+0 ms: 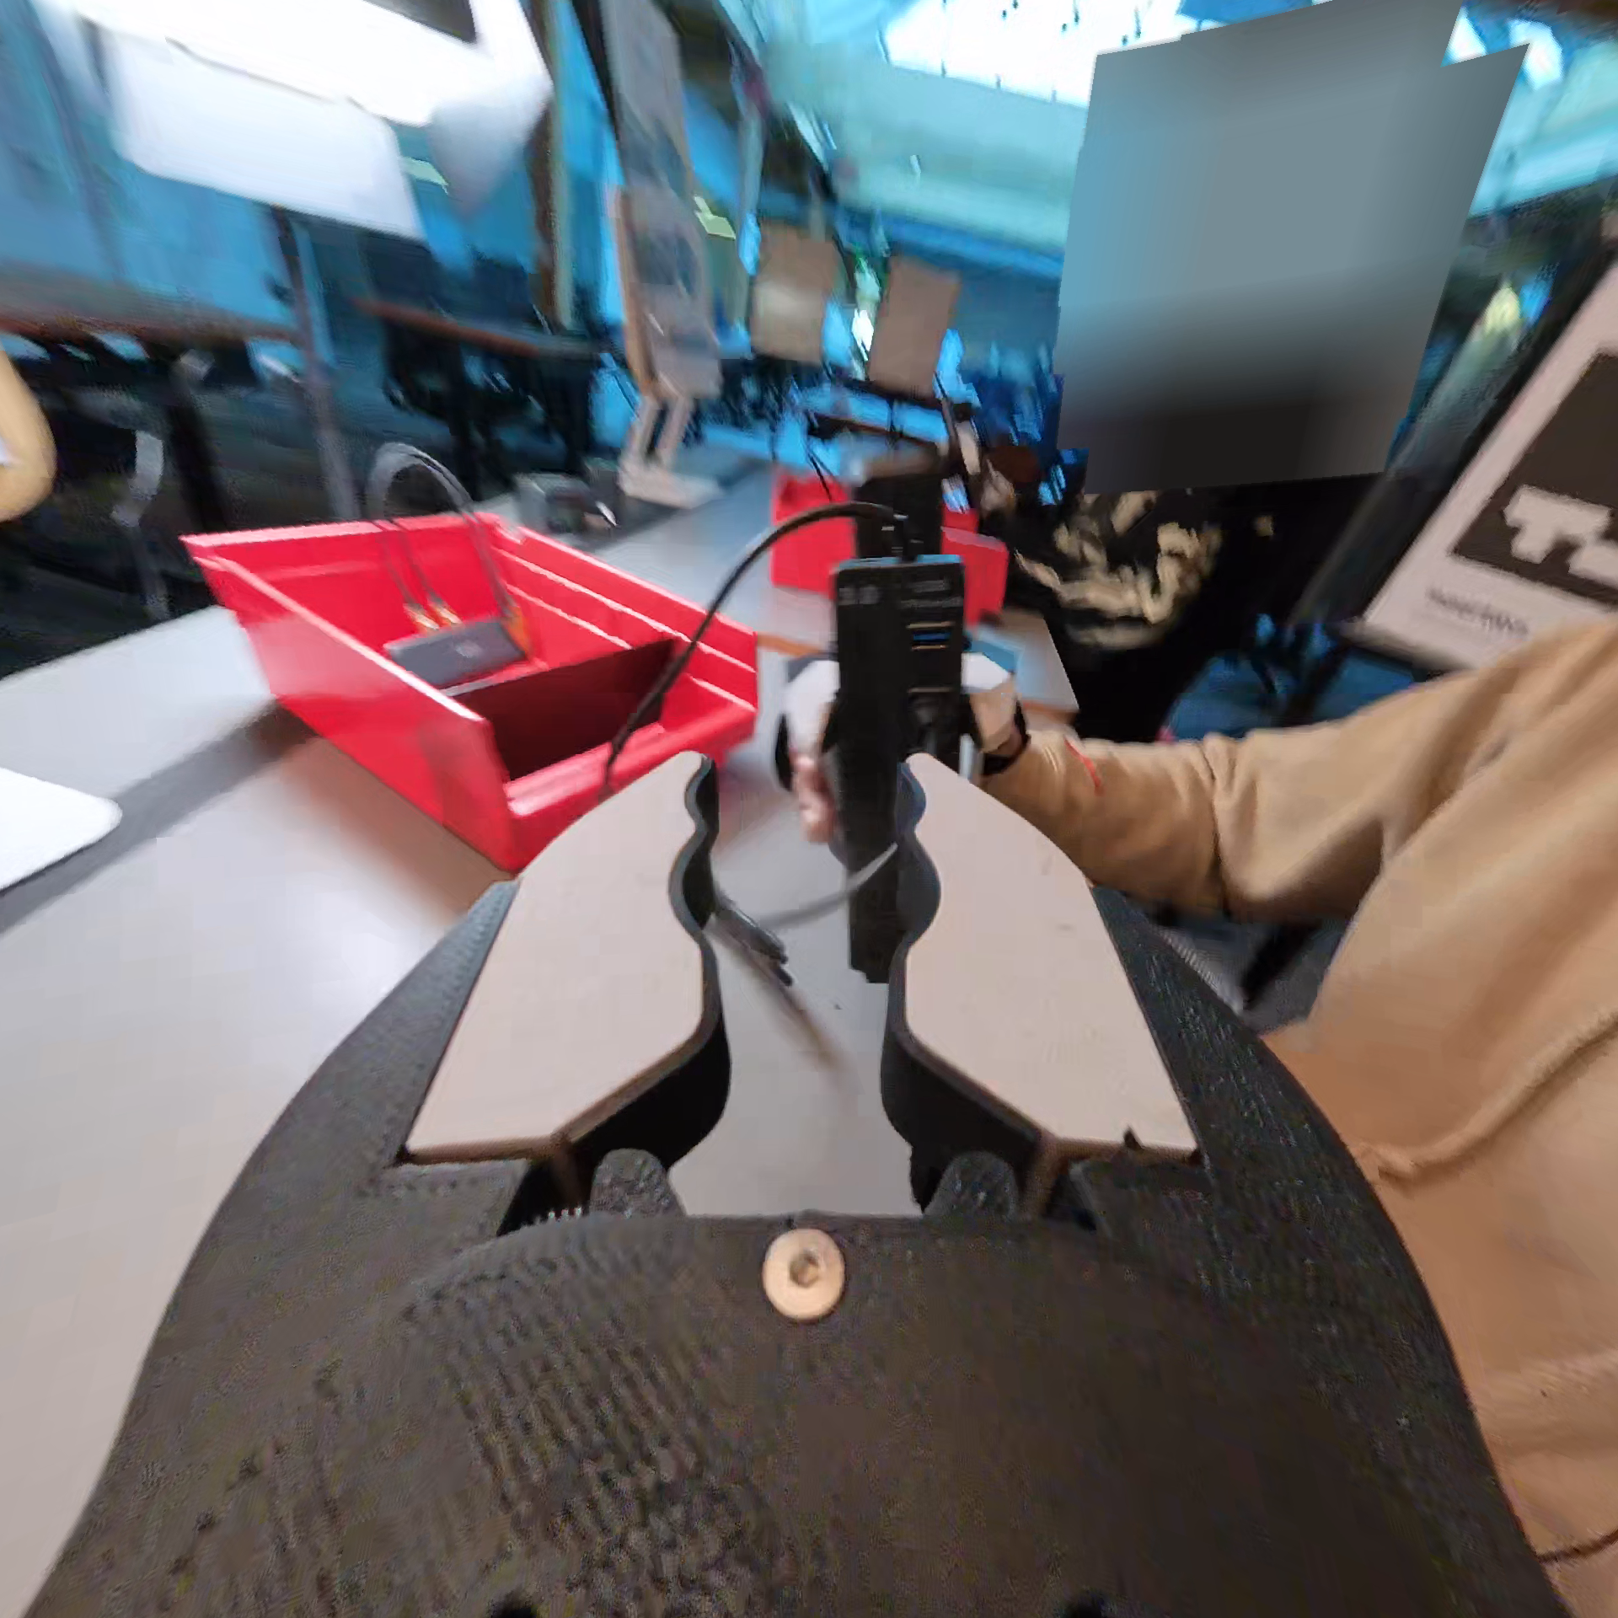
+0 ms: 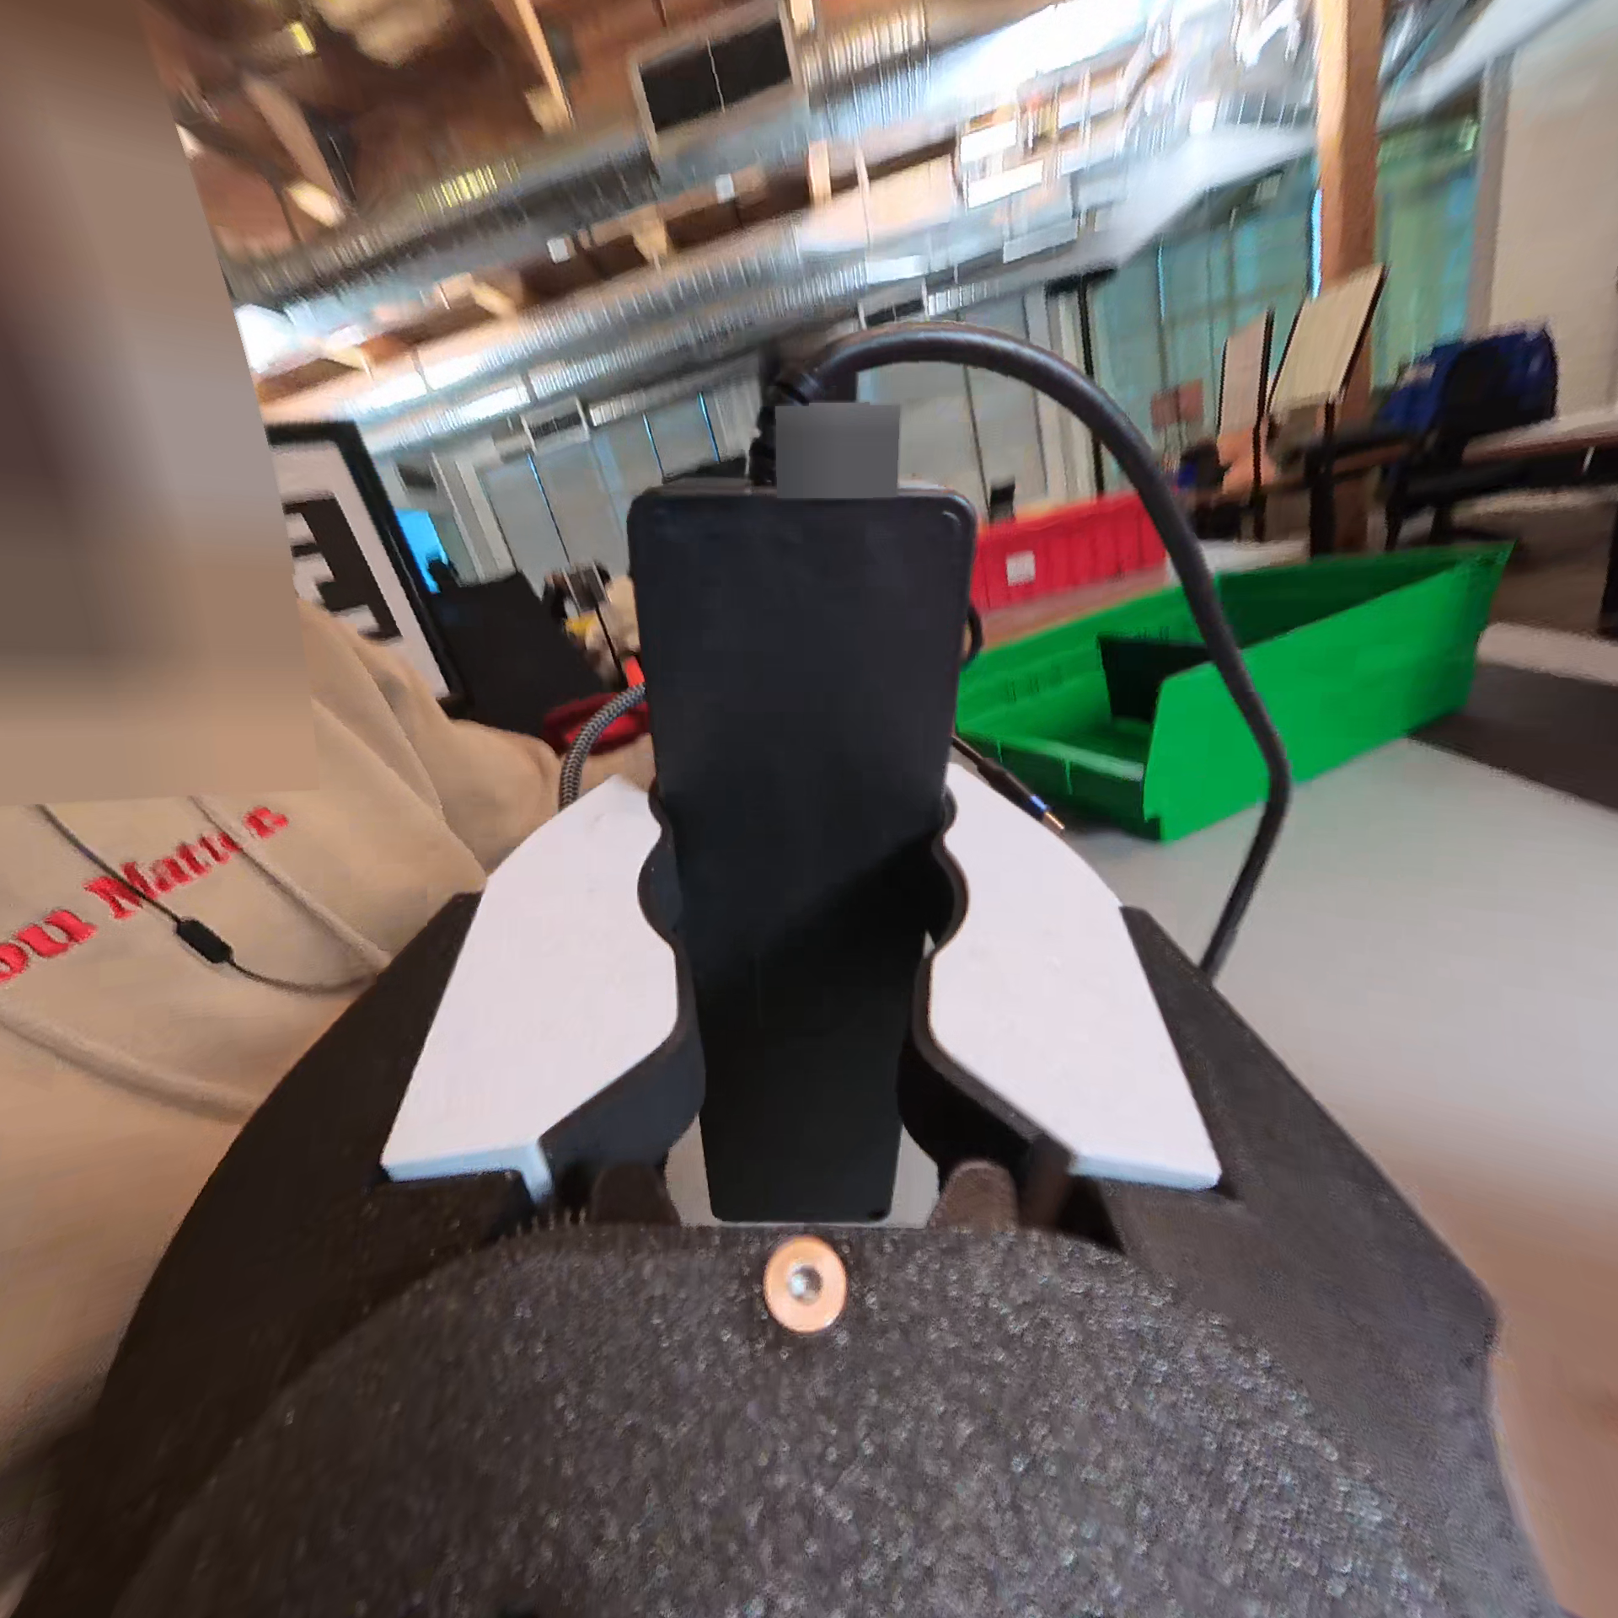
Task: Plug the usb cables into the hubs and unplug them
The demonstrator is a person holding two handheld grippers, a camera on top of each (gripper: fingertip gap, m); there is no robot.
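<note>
A: Our right claw [image 2: 801,875] is squeezed shut on the black hub [image 2: 801,744]. The hub stands up tall between the two fingers, held by its long sides, up above the table [image 2: 1313,1007].

B: And our left claw [image 1: 810,788]?

A: Its fingers stand apart. A thin cable end [image 1: 753,941] hangs close by one finger, but we cannot tell if the claw really holds it. From the left view we see the hub [image 1: 893,700] just past the fingertips, with its little holes facing us.

B: How does the hub feel, do we think?

A: Hard and smooth, like a small plastic box. It looks light. It may slip if we push a plug in hard, so gripping the flat sides low down seems good.

B: And the cables?

A: A black cable [image 2: 1226,665] loops out of the top of the hub and flops down to the table. It looks bendy and soft. We think it is best to grab a cable by its stiff plug, not the floppy part.

B: What else is near?

A: A red bin [image 1: 490,700] sits on the table on one side, with another hub [image 1: 455,652] inside. A green bin [image 2: 1269,700] sits on the other side.
</note>
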